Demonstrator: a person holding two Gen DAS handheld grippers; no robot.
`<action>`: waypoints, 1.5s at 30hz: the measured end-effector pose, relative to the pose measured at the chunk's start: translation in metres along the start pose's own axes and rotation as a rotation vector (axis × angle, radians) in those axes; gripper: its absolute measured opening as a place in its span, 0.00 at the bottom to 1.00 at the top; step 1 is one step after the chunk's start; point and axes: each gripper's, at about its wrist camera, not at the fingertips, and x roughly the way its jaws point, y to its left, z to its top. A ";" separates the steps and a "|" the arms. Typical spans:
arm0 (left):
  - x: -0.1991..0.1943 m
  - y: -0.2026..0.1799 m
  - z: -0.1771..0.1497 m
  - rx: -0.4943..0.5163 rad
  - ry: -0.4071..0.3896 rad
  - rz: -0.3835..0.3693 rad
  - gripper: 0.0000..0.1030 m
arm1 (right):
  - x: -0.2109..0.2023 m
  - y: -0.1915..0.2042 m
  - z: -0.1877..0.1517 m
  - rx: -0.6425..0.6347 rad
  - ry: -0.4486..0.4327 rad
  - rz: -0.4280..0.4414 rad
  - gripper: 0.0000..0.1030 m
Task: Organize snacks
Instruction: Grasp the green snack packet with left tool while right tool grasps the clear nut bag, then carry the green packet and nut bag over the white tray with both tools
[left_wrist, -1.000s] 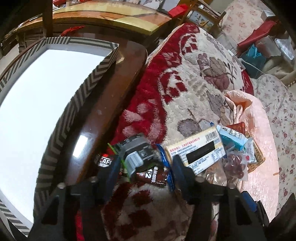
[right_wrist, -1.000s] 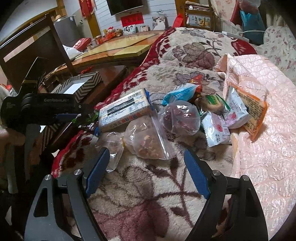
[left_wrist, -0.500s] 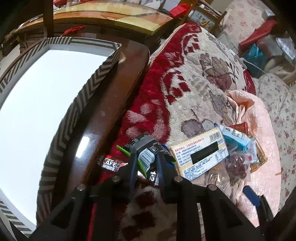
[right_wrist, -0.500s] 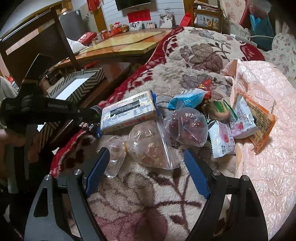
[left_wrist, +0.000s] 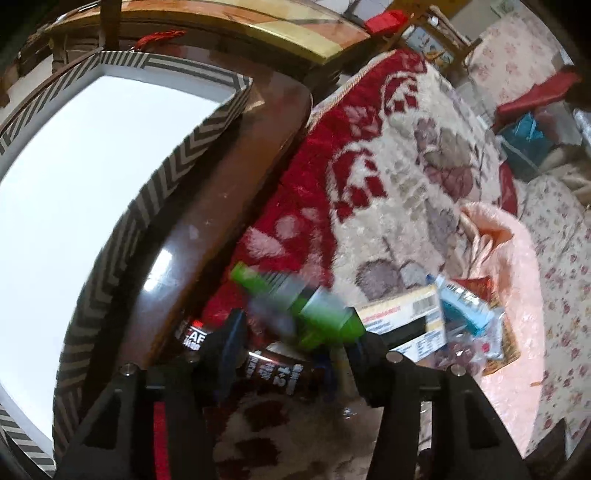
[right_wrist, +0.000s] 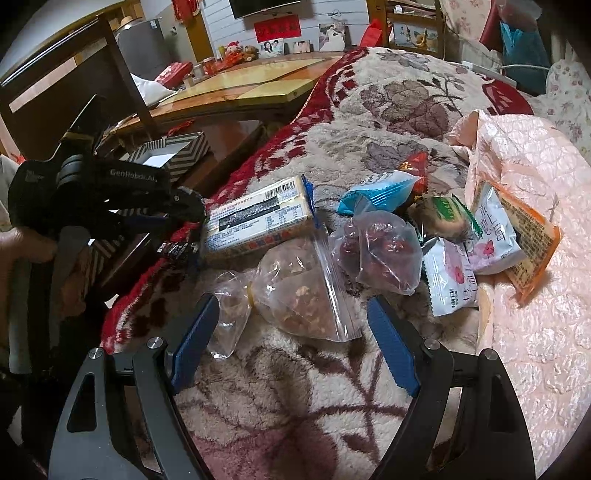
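Observation:
My left gripper (left_wrist: 295, 332) has its jaws part open around a blurred green-and-grey snack packet (left_wrist: 295, 306) that sits tilted between the fingers; whether the pads press it I cannot tell. Dark coffee sachets (left_wrist: 280, 373) lie under it on the blanket edge. The chevron-rimmed white box (left_wrist: 162, 173) stands on the wooden table to the left. My right gripper (right_wrist: 295, 343) is open and empty above a clear bag of walnuts (right_wrist: 303, 295). The left gripper (right_wrist: 184, 210) shows in the right wrist view next to a yellow cracker pack (right_wrist: 258, 218).
More snacks lie on the blanket: a bag of red dates (right_wrist: 380, 247), a blue packet (right_wrist: 380, 192), white pink-flower packets (right_wrist: 450, 280), an orange packet (right_wrist: 528, 236). A pink quilt (right_wrist: 535, 332) lies to the right. A wooden dining table (right_wrist: 251, 88) stands behind.
My left gripper closed on the grey-green packet half a second ago; now its jaws stand wider and the packet has swung up and right, blurred. The right gripper has stayed open and hardly moved.

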 end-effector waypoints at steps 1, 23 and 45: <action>-0.003 0.001 0.001 -0.003 -0.009 -0.001 0.54 | 0.000 -0.001 0.000 0.001 -0.001 0.000 0.81; 0.011 -0.008 -0.003 0.059 0.017 0.010 0.30 | 0.034 0.016 0.015 -0.120 0.040 0.058 0.81; -0.051 0.005 -0.015 0.092 -0.079 -0.036 0.27 | 0.011 0.039 0.007 -0.157 0.073 0.158 0.36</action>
